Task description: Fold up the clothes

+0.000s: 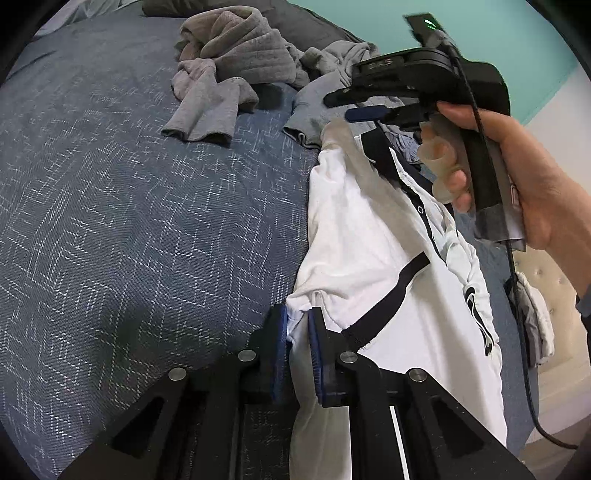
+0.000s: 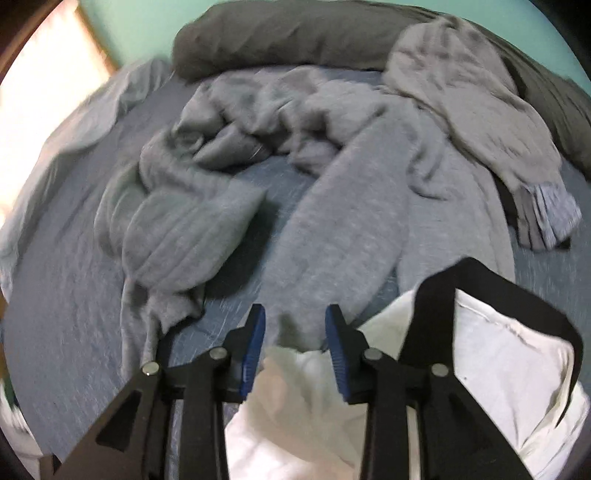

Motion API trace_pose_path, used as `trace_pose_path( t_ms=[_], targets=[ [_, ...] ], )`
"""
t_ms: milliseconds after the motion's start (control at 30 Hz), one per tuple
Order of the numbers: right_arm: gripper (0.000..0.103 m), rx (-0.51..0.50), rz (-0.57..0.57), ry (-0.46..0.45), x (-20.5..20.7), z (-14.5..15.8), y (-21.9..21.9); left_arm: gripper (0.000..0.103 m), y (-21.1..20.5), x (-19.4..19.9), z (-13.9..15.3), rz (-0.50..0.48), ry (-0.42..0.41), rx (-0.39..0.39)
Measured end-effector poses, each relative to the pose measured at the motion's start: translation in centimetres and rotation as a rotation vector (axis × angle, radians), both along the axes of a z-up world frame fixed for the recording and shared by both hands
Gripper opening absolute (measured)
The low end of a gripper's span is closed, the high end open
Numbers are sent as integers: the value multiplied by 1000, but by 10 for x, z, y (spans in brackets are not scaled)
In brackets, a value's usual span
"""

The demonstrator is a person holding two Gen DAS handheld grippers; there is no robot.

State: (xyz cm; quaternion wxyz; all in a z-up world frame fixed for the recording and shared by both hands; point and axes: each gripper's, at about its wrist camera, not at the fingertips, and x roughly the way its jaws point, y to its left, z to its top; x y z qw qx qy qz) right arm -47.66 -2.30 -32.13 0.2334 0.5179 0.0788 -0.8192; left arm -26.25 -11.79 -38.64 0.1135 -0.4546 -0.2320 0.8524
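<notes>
— Nearest the lens: left gripper (image 1: 298, 339), blue pads clamped on a bunched fold of the white shirt (image 1: 373, 236). Firmly pinched, cloth gathered between them.

— And the right gripper (image 2: 295, 343)?

— Jaws parted, pads clear of the cloth. White shirt (image 2: 295, 398) lying below and between the fingers, not squeezed. Black collar band (image 2: 436, 295) looped up just beside the right finger.

— Where exactly, that shirt?

— Draped over the blue patterned bed (image 1: 129, 221), raised at the left gripper's end. Seen from the left wrist, held in a hand (image 1: 535, 192) above the shirt's collar: the right gripper (image 1: 347, 105).

— Anything else on the bed?

— Heap of grey clothes (image 2: 295, 147) farther back, crumpled, apart from the shirt. Dark pillow (image 2: 277, 33) behind, against the teal wall (image 2: 147, 22).
</notes>
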Motion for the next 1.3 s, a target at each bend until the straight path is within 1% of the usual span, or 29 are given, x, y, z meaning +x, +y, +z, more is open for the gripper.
trace_pose_path(
  t_ms=[67,133,167,200,300,467,633,700,733,800,900,967,1033,1067,1133,1167,1200,1300],
  targets=[
    [33,83,54,8,4,-6,-12,13,0,-1,0,0,0,1],
    [20,144,78,24,9,-10,-17,13,-1,-1,0,0,-1,2],
    [10,156,81,30,11,-11,-17,13,-1,-1,-1,1,-1,3],
    [7,155,76,35,11,-10,-15,13,-1,-2,-1,1,-1,4],
    [5,147,41,58,9,-6,-7,13,-1,-2,-1,1,-2,5],
    [4,34,-101,73,-5,9,22,12,-1,-5,-2,1,-2,4],
    [4,11,-133,69,-7,10,30,12,0,-4,-1,-1,-3,0],
    [4,-19,-143,44,-10,7,32,11,0,-4,-1,-1,-4,4],
    [4,-35,-130,24,-13,4,27,11,0,-4,-1,-1,-5,5],
    [4,-35,-87,3,-11,-3,19,11,1,-4,-1,-1,-6,7],
    [6,-18,-51,40,-7,0,11,12,1,-3,0,-2,-8,11],
    [6,11,-68,72,-8,6,11,12,1,-3,1,-3,-10,13],
    [10,19,-88,95,-8,14,13,12,1,-3,1,-4,-11,16],
    [14,10,-93,102,-7,18,15,12,0,-3,2,-5,-11,17],
    [23,-40,-81,109,-2,27,24,12,0,-3,3,-5,-12,19],
    [29,-56,-74,106,1,28,27,12,0,-3,3,-4,-11,19],
    [33,-71,-68,99,5,28,30,12,-2,-2,4,1,-9,21],
    [35,-125,-63,69,18,24,43,12,-7,0,7,16,-4,29]
  ],
)
